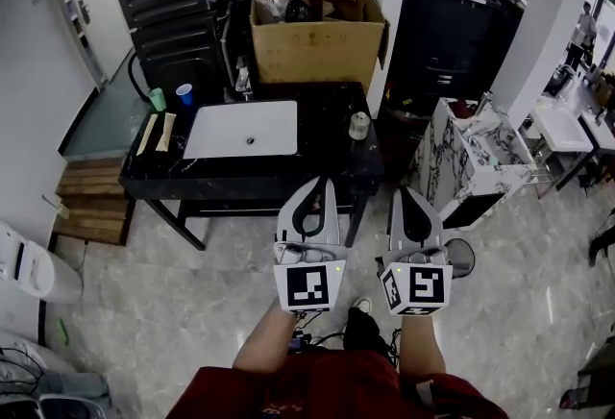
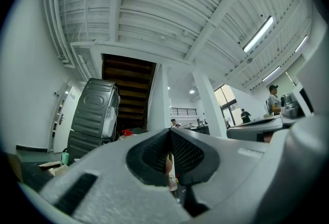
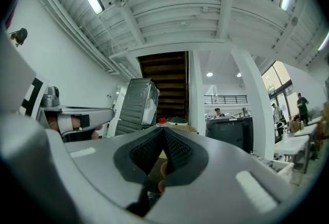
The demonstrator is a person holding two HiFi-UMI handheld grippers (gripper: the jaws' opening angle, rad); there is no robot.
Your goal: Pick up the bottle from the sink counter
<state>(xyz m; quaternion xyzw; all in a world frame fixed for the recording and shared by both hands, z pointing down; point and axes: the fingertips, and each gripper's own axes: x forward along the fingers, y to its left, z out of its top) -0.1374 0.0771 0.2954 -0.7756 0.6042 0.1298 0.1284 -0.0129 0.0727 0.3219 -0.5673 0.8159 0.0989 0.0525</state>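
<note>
Black counter [image 1: 327,158] with a white sink [image 1: 204,146] sunk in it lies ahead of me, a cardboard box [image 1: 317,47] behind it. What I take for the bottle [image 1: 359,125] is a small pale cylinder standing upright to the right of the sink, near the counter's right edge. My worry is that it looks light and sits close to that edge, so a nudge from shut tips could topple it or push it off. Coming in too low, I'd also strike the counter's front. Left claw [image 1: 318,186] and right claw [image 1: 405,193] are both fully closed, holding and touching nothing, side by side and well short of the counter; whichever I use must open first
</note>
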